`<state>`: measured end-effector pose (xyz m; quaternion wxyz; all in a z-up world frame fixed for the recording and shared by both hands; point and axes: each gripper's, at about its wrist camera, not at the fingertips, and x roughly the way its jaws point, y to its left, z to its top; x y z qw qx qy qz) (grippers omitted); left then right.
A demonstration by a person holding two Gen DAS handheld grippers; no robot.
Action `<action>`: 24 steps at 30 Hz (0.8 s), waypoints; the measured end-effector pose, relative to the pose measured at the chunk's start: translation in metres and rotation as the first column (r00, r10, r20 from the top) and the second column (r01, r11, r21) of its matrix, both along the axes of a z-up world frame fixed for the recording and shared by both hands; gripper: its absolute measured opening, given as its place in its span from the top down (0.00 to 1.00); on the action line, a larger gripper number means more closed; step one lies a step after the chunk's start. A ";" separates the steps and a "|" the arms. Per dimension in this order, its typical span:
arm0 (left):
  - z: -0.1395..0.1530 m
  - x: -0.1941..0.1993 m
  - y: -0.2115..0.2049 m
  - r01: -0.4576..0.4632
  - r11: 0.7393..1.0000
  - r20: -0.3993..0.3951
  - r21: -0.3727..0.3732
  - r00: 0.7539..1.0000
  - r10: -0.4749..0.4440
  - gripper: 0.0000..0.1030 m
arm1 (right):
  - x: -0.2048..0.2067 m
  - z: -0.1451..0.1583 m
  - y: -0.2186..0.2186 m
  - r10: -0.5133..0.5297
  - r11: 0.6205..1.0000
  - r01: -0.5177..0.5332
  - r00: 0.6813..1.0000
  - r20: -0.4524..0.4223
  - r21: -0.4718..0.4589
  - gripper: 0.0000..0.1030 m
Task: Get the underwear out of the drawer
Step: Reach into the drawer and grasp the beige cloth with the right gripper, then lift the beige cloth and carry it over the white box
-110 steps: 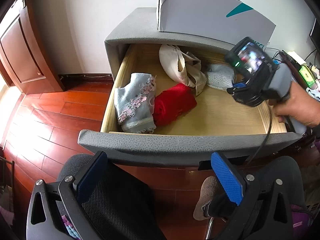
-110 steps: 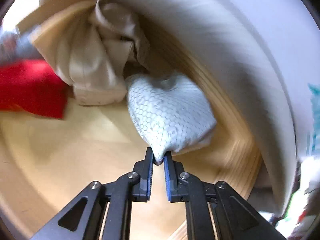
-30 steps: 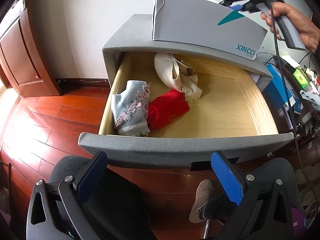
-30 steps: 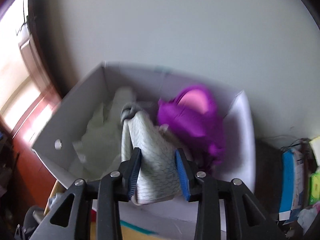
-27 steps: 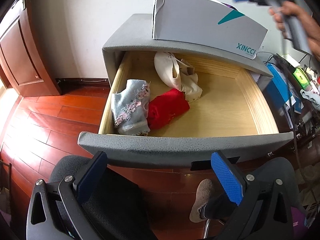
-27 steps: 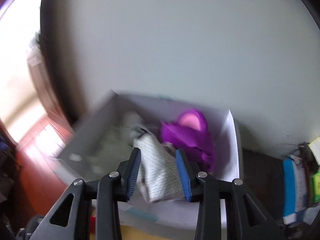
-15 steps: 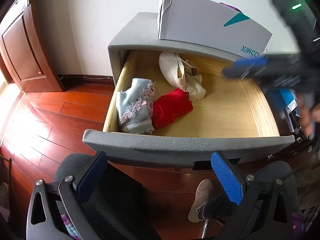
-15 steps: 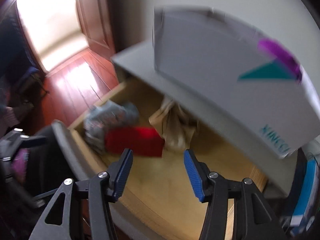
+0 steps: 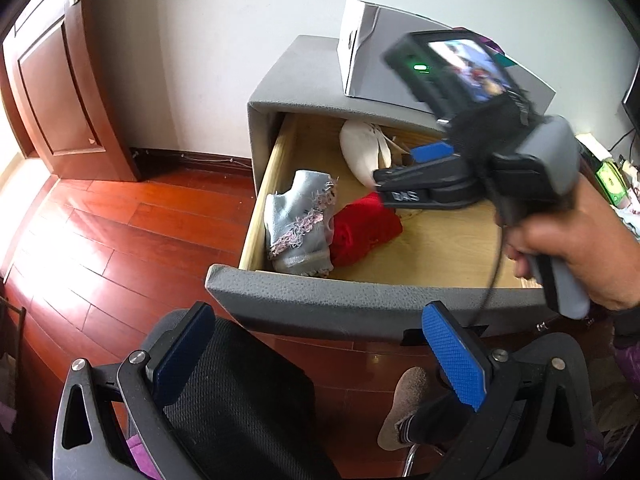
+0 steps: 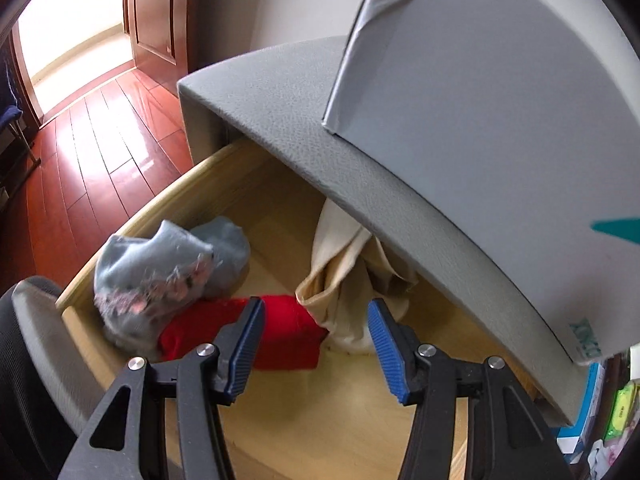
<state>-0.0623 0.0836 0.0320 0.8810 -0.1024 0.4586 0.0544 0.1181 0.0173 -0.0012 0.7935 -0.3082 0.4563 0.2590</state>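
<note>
Only your left wrist view shows your right hand (image 9: 576, 240) angling the empty, parted right tongs (image 10: 316, 344) down over the red underwear (image 10: 280, 336) lying in the drawer (image 9: 360, 300), front-left.

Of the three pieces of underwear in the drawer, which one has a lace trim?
The light blue piece, lying against the drawer's left side. Pink lace runs along its edge; the red piece and the cream piece are plain.

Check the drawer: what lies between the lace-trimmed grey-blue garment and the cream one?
The red garment lies between the grey-blue garment and the cream garment, touching both; clearest in the right wrist view.
</note>
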 end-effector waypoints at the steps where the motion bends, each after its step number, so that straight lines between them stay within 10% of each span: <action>1: 0.000 0.000 0.000 0.004 1.000 -0.002 -0.002 1.000 -0.004 0.00 | 0.003 -0.004 0.003 -0.004 1.000 0.004 1.000 -0.003 -0.009 0.47; 3: -0.001 0.001 -0.001 0.010 1.000 -0.004 0.001 1.000 -0.010 0.00 | 0.009 -0.012 0.009 -0.004 0.999 0.004 1.000 -0.005 -0.032 0.49; 9: -0.005 0.003 -0.001 0.010 1.000 -0.013 -0.001 1.000 -0.010 0.00 | 0.018 -0.031 0.009 -0.014 0.997 0.011 0.999 -0.037 -0.079 0.96; 24: -0.009 0.004 -0.009 0.036 0.999 -0.024 0.013 0.999 -0.035 0.00 | 0.009 0.013 -0.098 -0.059 0.985 0.096 0.967 -0.246 0.142 0.97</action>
